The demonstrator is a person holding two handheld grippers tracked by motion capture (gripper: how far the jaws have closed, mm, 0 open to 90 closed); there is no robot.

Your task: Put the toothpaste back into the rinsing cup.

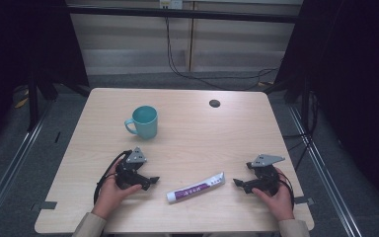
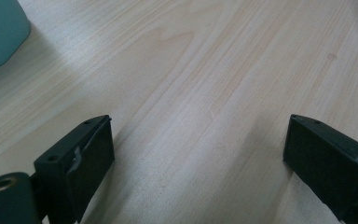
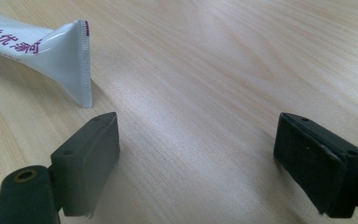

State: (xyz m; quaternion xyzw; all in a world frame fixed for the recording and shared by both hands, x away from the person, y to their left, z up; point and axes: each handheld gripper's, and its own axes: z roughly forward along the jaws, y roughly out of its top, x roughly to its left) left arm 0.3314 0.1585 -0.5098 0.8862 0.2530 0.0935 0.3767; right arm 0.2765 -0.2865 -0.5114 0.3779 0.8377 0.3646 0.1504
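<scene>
A white toothpaste tube (image 1: 196, 187) with purple print lies flat near the table's front edge, between the two hands. A teal mug (image 1: 144, 121) stands upright farther back on the left, its handle toward the left. My left gripper (image 1: 153, 181) rests low on the table left of the tube, jaws wide apart over bare wood (image 2: 196, 140); the mug's side (image 2: 0, 32) shows at the upper left of its view. My right gripper (image 1: 237, 182) sits right of the tube, open, with the tube's crimped end (image 3: 77, 60) just beyond its left jaw.
The light wooden table (image 1: 227, 133) has a dark round cable hole (image 1: 214, 103) at the back right. Black frame posts and cables stand behind it. The person's hands and sleeves enter at the front edge.
</scene>
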